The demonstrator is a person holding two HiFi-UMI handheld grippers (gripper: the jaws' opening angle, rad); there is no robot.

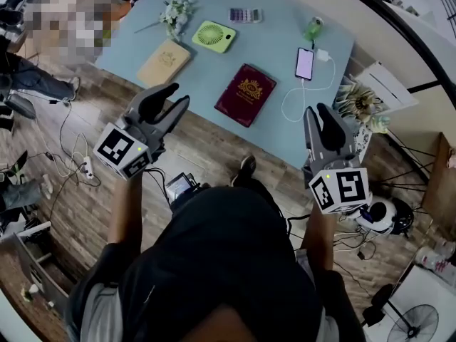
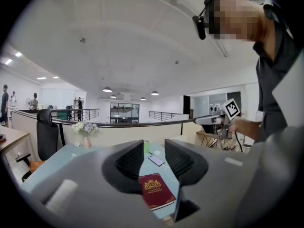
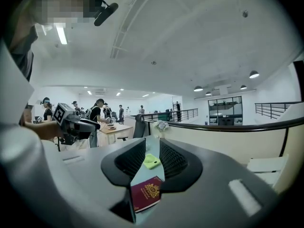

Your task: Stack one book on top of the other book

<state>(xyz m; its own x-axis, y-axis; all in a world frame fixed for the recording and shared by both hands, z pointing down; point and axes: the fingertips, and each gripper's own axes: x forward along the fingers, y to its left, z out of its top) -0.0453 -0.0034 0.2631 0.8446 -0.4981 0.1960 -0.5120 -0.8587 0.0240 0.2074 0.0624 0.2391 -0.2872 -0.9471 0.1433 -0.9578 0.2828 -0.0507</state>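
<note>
A maroon book (image 1: 246, 93) with a gold crest lies flat near the front of the pale blue table (image 1: 206, 77). A tan book (image 1: 164, 62) lies to its left, apart from it. My left gripper (image 1: 179, 95) hovers off the table's front edge, below the tan book, its jaws narrowly open and empty. My right gripper (image 1: 315, 110) hangs at the table's front right corner, also narrowly open and empty. The left gripper view shows the maroon book (image 2: 154, 191) through the gap of my left gripper (image 2: 154, 158). The right gripper view frames the book (image 3: 146, 194) between the jaws of my right gripper (image 3: 152, 158).
On the table stand a green fan (image 1: 214, 36), white flowers (image 1: 176, 13), a calculator (image 1: 244, 15), a green bottle (image 1: 312, 28) and a phone (image 1: 304, 63) on a white cable. Wires lie on the wooden floor on the left. People stand at desks far off.
</note>
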